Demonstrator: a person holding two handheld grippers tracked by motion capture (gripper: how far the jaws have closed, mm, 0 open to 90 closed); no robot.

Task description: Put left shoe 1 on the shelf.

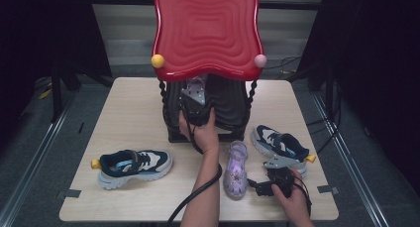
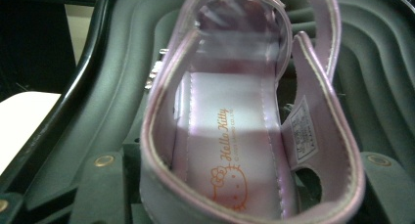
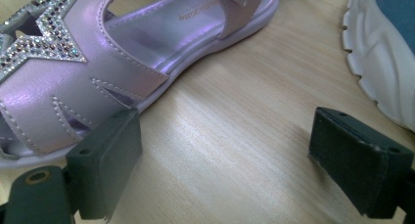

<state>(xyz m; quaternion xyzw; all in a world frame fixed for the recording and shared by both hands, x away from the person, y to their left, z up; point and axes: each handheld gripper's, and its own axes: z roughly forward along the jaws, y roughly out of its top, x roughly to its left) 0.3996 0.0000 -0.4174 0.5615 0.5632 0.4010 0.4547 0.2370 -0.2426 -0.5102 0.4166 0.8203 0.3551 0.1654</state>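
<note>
Heel of held sandal: the lilac sandal (image 2: 230, 136) sits right up against the left gripper view's lens, heel end nearest, its printed insole facing up and toe pointing away into the dark ribbed shelf (image 2: 372, 77).
Left gripper (image 1: 197, 110): seen from above under the red roof (image 1: 207, 31) of the small shoe rack, its jaws clamped on the heel sides of that sandal, one black pad at each flank of the heel.
Second sandal (image 3: 98, 62): lies flat on the surface (image 3: 235, 136), rhinestone star at the toe; in the high view it rests between the two forearms, near the front edge.
Right gripper (image 3: 235, 175): jaws wide apart, nothing between them but bare wood; the left pad sits just beside the sandal's toe edge, whether touching cannot be told.
Sneaker (image 3: 381, 57): white sole near the other pad, apart from it.
Other sneaker (image 1: 133, 166): well off to the left on the surface.
</note>
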